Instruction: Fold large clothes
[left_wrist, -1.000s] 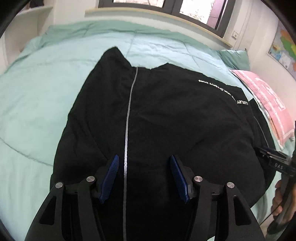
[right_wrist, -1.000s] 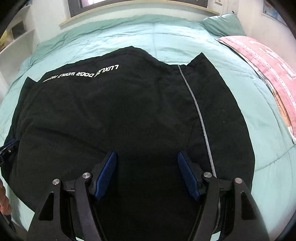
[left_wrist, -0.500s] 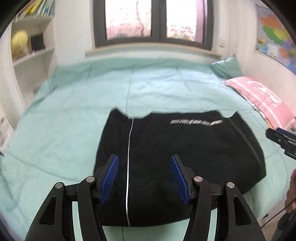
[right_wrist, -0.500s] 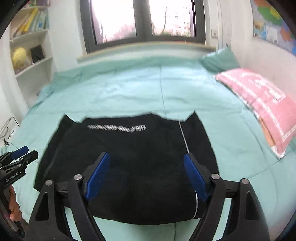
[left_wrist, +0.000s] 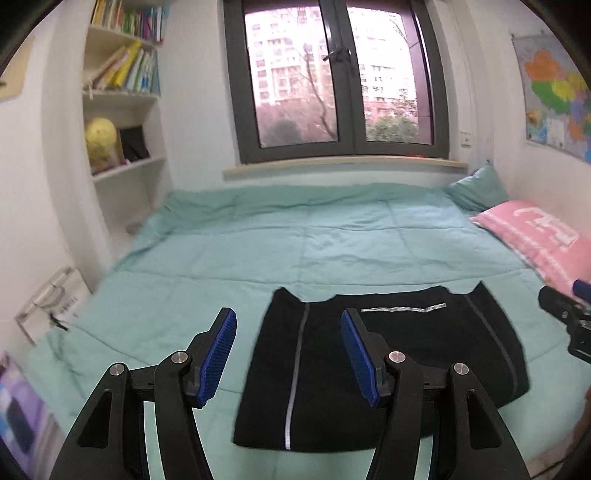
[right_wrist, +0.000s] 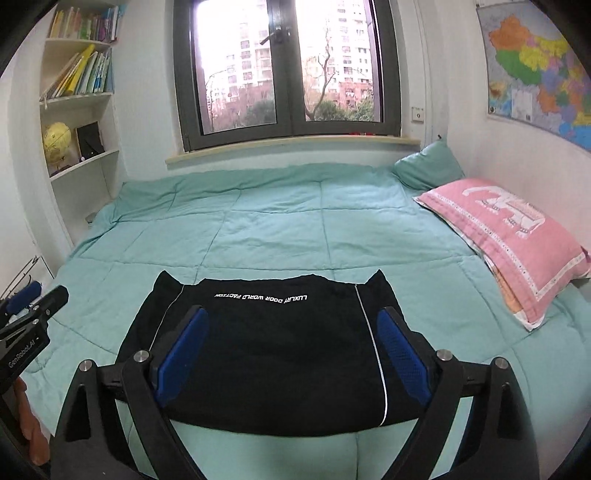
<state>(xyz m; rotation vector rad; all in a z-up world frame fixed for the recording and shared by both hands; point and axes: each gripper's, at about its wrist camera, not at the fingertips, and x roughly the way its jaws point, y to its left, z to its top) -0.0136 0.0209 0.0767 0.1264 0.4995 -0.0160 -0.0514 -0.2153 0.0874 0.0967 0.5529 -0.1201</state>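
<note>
From the left wrist camera, our left gripper (left_wrist: 288, 356) hangs in the air with its blue pads spread wide and nothing between them. The black garment (left_wrist: 388, 354) lies folded into a flat rectangle on the green bed (left_wrist: 258, 236), at about five o'clock in this view, near the bed's front edge. The tip of our right gripper (left_wrist: 565, 325) shows at three o'clock, clear of the cloth. A pink pillow (left_wrist: 535, 240) sits at two o'clock.

From the right wrist camera, our right gripper (right_wrist: 291, 354) is also spread wide and empty, raised over the garment (right_wrist: 266, 332), which fills the six o'clock area with white lettering across its far part. Our left gripper (right_wrist: 33, 306) appears at nine o'clock, off the cloth.

We judge the risk to be small but real: the garment's near edge lies close to the bed's front edge, so a careless downward pass could snag a layer and drag the fold open or pull it toward the floor.

Compared with one second ago, both grippers have pulled back and lifted. The garment then filled each view; now the window (right_wrist: 288, 70) and bookshelf (right_wrist: 81, 88) show. The garment itself looks unmoved.
</note>
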